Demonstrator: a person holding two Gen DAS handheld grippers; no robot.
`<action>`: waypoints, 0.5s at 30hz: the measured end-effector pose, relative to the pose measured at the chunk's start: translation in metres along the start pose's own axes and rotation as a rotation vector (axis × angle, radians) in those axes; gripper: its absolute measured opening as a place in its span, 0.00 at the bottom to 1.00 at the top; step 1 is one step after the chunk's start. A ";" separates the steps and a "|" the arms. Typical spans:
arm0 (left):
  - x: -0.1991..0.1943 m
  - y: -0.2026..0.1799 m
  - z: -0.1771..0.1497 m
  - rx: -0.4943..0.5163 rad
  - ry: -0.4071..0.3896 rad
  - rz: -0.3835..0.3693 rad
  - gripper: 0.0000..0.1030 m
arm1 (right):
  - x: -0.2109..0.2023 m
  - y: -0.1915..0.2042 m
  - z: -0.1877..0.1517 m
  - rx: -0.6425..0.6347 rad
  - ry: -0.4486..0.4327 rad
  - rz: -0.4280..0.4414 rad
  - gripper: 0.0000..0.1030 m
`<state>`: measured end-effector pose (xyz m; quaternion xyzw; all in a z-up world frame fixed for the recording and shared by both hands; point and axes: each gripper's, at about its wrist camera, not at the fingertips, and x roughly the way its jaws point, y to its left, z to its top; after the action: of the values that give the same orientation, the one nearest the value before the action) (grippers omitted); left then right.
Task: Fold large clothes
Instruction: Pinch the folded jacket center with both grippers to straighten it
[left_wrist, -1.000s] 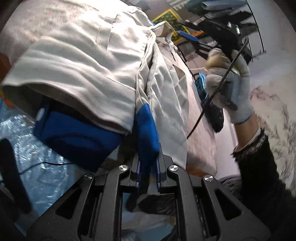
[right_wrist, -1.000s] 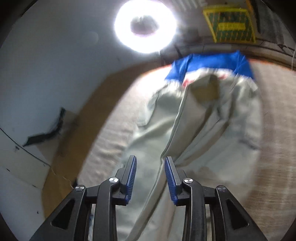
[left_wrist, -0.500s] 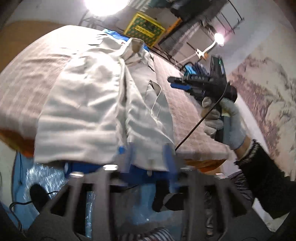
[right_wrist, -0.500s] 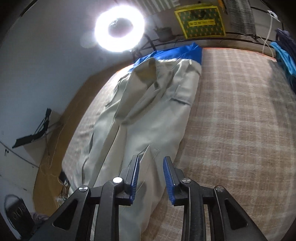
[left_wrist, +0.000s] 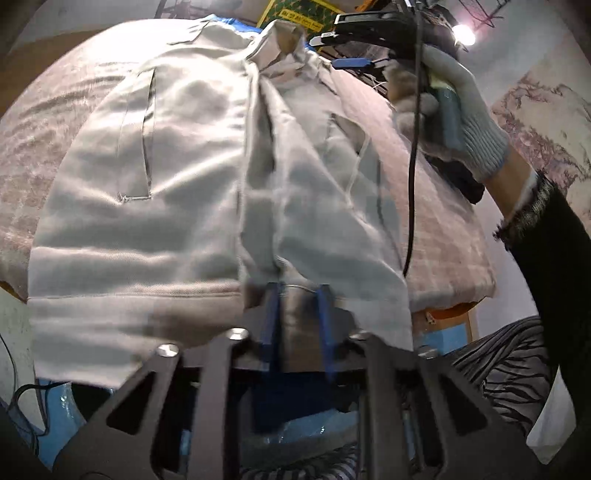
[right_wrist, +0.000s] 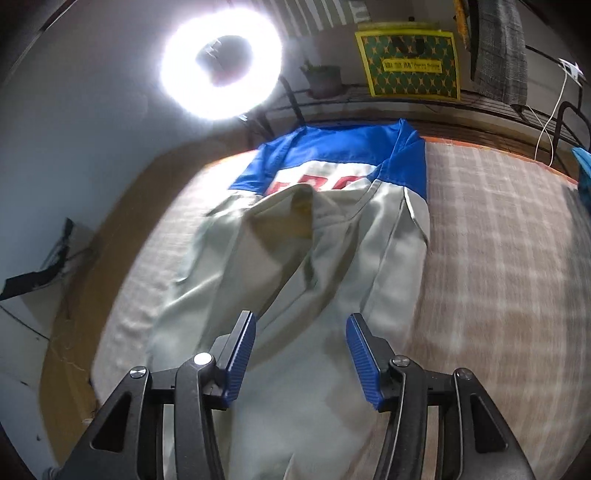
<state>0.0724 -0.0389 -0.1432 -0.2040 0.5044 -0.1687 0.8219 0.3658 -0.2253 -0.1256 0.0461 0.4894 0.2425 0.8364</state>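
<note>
A pale grey jacket (left_wrist: 147, 166) with blue shoulders and red letters (right_wrist: 369, 258) lies spread on the plaid-covered table (right_wrist: 498, 258). Its near hem hangs over the table's front edge in the left wrist view. My left gripper (left_wrist: 297, 295) is at that hem with its jaws closing, and a fold of grey cloth fills the gap between the blue pads. My right gripper (right_wrist: 301, 321) hovers above the jacket's middle. Its jaws are opening, with nothing pressed between them. In the left wrist view the right gripper (left_wrist: 332, 40) shows at the top, held by a gloved hand (left_wrist: 454, 99).
A bright ring light (right_wrist: 221, 59), a plant pot (right_wrist: 323, 79) and a yellow-green box (right_wrist: 408, 61) stand beyond the table's far edge. A black cable (left_wrist: 412, 166) hangs from the right gripper. The person's striped trousers (left_wrist: 498, 350) are at the table's near right corner.
The left gripper let go of the blue cloth, opened, shifted along the hem and closed on grey cloth. The right gripper widened and swung back over the jacket.
</note>
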 end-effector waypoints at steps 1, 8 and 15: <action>0.000 0.003 0.001 -0.015 0.002 -0.017 0.11 | 0.010 -0.002 0.005 0.010 0.011 -0.005 0.53; -0.012 0.010 0.003 -0.059 -0.013 -0.089 0.07 | 0.065 -0.007 0.030 0.059 0.096 -0.074 0.00; -0.015 0.038 -0.005 -0.131 -0.013 -0.111 0.07 | 0.031 0.045 0.075 -0.181 0.005 -0.149 0.00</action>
<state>0.0639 0.0000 -0.1529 -0.2861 0.4970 -0.1794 0.7993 0.4253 -0.1597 -0.0977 -0.0668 0.4696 0.2230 0.8517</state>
